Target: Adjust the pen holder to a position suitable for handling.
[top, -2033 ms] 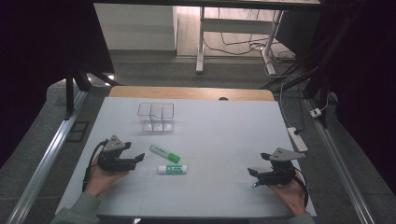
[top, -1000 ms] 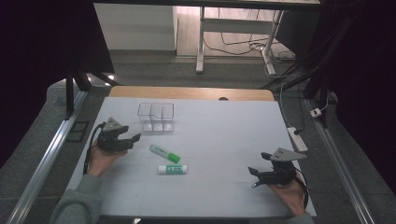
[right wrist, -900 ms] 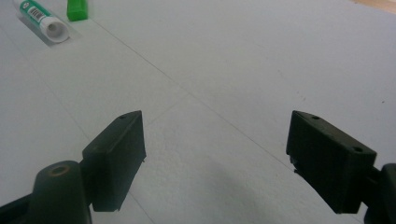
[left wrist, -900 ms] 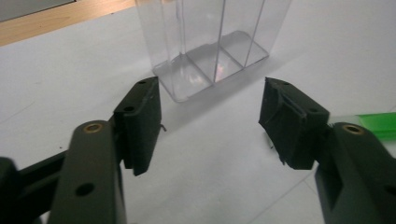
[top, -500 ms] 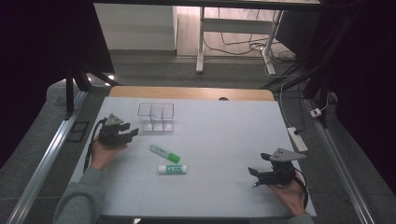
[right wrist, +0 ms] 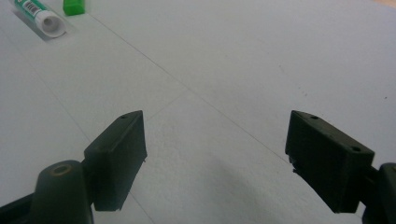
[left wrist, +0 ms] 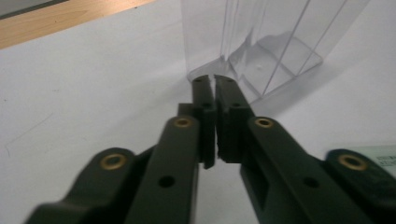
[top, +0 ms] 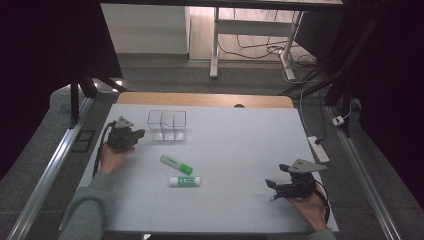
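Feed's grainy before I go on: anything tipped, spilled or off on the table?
Nothing stands out. The clear divided organizer stands upright near the left gripper; two green-and-white tubes lie flat mid-table, apart. The right gripper rests open at the near right.

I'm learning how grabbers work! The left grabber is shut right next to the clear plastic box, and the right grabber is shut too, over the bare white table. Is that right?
Not quite. The left gripper is shut beside the clear plastic box, but the right gripper is not shut: the right gripper view shows its two black jaws wide apart over the bare white table.
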